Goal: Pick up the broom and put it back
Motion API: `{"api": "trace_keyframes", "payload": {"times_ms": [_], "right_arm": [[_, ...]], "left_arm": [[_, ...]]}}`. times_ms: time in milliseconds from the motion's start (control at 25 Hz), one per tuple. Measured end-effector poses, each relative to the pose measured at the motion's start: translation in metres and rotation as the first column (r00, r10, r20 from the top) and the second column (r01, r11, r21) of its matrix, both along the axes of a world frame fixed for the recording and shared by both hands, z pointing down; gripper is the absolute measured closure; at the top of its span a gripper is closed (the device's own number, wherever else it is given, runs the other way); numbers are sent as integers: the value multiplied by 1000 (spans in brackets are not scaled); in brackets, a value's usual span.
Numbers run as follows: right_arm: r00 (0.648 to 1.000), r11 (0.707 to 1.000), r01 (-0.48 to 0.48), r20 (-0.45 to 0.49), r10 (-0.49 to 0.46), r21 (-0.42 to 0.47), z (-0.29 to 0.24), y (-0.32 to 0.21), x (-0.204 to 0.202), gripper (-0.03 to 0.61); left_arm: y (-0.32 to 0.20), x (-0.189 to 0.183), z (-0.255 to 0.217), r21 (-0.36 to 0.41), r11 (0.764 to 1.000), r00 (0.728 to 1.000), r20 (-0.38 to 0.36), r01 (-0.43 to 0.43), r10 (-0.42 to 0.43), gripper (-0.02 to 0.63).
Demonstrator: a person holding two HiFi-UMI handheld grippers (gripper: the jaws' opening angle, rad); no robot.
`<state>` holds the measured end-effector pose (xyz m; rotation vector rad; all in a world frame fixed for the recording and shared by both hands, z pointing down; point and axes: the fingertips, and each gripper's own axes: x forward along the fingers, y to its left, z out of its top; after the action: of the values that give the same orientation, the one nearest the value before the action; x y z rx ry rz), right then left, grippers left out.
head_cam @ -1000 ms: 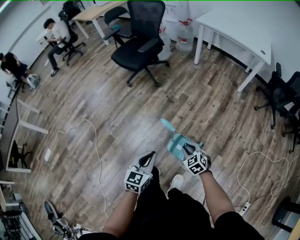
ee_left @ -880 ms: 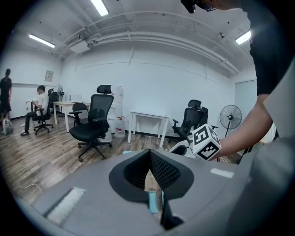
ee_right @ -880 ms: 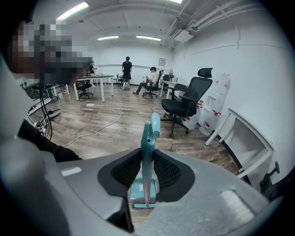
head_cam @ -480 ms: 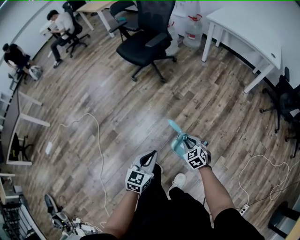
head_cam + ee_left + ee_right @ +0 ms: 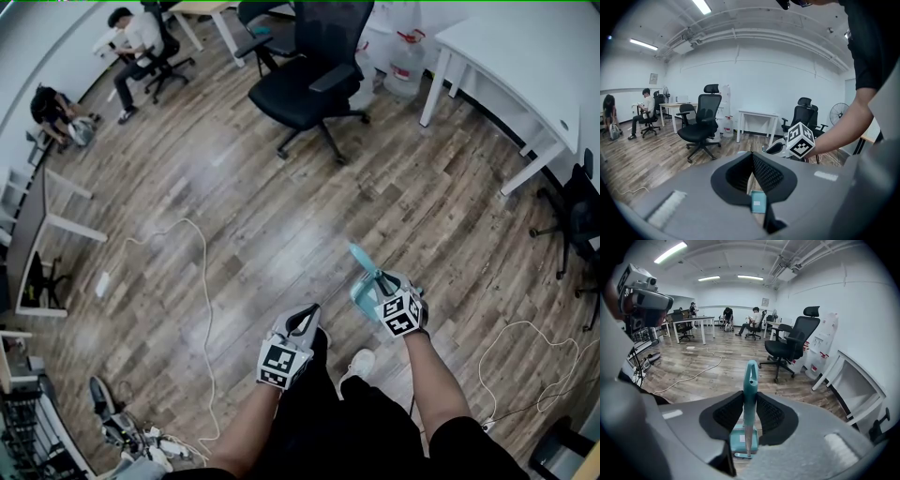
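Right gripper (image 5: 750,409): jaws pinching the broom (image 5: 750,380) by its teal handle, pads pressed on both sides. The looped handle end sticks out past the jaw tips. The wider teal head sits behind the pads, under the gripper body. The broom hangs in that grip alone.

Left gripper (image 5: 752,169): jaws pressed together, nothing between them. It sits just left of the right gripper, a bit further back toward the person.

Around the right gripper:
- Straight ahead along the jaws: black office chair (image 5: 314,80), well apart, wood floor (image 5: 281,206) between.
- Ahead-right: white table (image 5: 530,66), with water jugs (image 5: 408,56) by its near leg.
- Far right: second black chair (image 5: 577,211).
- Behind-right: thin white cable (image 5: 525,342) looped on the floor.
- Just behind and below: the person's shoe (image 5: 356,361).

Around the left gripper:
- Left of it: long white cable (image 5: 202,281) running across the floor, near but apart.
- Far ahead-left: seated people (image 5: 141,33) at desks.
- Behind-left: clutter of gear (image 5: 117,431) on the floor.
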<state>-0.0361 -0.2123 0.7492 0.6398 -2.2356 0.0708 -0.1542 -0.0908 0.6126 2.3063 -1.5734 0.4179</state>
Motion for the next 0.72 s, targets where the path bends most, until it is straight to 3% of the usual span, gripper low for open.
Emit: {"api": "trace_keyframes", "payload": {"times_ms": [720], "right_arm": [[1000, 1000, 9, 18, -9, -7, -10, 19, 9, 433]], "left_arm": [[-11, 6, -11, 27, 999, 999, 25, -29, 29, 597]]}}
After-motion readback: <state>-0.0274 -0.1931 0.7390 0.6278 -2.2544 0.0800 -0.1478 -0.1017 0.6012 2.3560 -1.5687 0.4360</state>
